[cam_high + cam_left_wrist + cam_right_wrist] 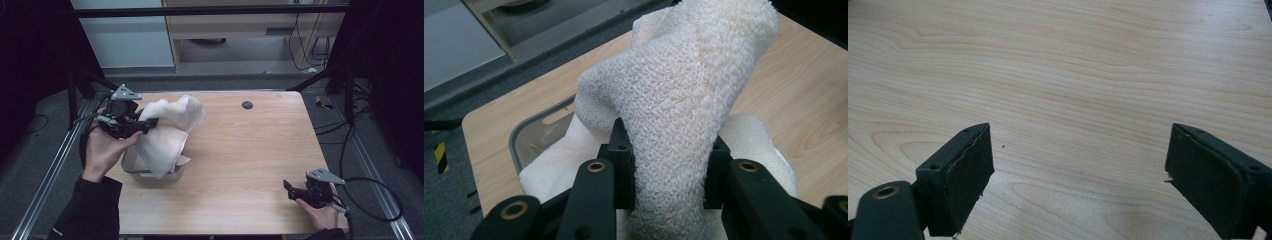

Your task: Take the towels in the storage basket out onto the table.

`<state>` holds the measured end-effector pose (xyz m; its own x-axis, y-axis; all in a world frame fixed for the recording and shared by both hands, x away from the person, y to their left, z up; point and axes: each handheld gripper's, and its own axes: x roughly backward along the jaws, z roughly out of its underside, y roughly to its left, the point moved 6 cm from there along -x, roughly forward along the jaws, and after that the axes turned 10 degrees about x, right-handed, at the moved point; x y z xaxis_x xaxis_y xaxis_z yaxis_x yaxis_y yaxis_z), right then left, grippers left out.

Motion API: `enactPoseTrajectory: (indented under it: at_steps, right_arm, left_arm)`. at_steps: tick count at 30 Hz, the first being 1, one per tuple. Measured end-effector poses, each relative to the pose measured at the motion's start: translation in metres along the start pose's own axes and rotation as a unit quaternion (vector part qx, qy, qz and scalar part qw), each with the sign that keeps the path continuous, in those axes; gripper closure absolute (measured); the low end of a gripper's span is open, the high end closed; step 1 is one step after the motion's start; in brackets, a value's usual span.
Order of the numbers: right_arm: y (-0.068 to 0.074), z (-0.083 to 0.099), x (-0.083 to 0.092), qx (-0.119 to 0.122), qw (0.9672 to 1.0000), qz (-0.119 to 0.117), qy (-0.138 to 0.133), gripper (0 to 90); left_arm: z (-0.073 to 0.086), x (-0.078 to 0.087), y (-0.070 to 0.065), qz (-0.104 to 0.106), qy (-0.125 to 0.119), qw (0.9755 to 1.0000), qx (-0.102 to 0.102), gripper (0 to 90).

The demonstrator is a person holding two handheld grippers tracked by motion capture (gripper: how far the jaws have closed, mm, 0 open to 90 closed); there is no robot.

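Left gripper (669,175) jaws grasp one white towel (684,95); right gripper (1078,175) jaws released.

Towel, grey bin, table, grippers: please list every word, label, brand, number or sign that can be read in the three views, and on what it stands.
None: no readable text in any view.
The white towel, the grey bin, the wooden table, the left gripper and the right gripper bear no visible lettering.
The yellow-and-black striped marking on the floor is a pattern, not text.
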<state>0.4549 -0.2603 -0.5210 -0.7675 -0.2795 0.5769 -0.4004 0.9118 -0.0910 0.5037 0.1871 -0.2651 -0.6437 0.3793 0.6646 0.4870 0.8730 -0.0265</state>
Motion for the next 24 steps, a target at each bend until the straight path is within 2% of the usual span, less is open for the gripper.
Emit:
enactPoseTrajectory:
  at_steps: [6,7,8,9,11,15,16,19,24]
  right_arm:
    - [0.0,0.0,0.0,-0.001,1.0,0.0,-0.001,11.9]
    - [0.0,0.0,0.0,-0.001,1.0,0.0,-0.001,11.9]
    - [0.0,0.0,0.0,-0.001,1.0,0.0,-0.001,11.9]
    - [-0.002,0.0,0.0,0.002,1.0,0.003,-0.002,11.9]
    - [-0.001,0.0,0.001,-0.004,1.0,0.001,-0.002,11.8]
    - [-0.002,0.0,0.001,-0.001,1.0,0.003,-0.003,11.9]
    - [-0.002,0.0,0.001,0.0,1.0,0.004,-0.003,11.9]
    - [-0.003,0.0,0.001,0.001,1.0,0.005,-0.004,11.9]
    - [-0.003,0.0,0.002,0.001,1.0,0.005,-0.004,11.9]
  left_arm:
    - [-0.002,0.001,-0.015,0.017,-0.004,0.9998,-0.01,67.4]
    - [-0.003,0.0,-0.016,0.017,-0.006,0.9997,-0.019,67.3]
    - [-0.003,0.0,-0.016,0.017,-0.006,0.9997,-0.019,67.3]
    - [-0.004,0.0,-0.022,0.022,0.0,0.9995,-0.023,67.3]
    - [-0.004,0.0,-0.025,0.023,0.001,0.9994,-0.026,67.3]
    - [-0.007,-0.002,-0.035,0.028,0.002,0.9989,-0.037,67.3]
    - [-0.009,-0.002,-0.042,0.032,0.002,0.9987,-0.04,67.3]
    - [-0.013,-0.004,-0.051,0.037,-0.002,0.998,-0.052,67.3]
    - [-0.014,-0.009,-0.065,0.045,0.005,0.9967,-0.068,67.3]
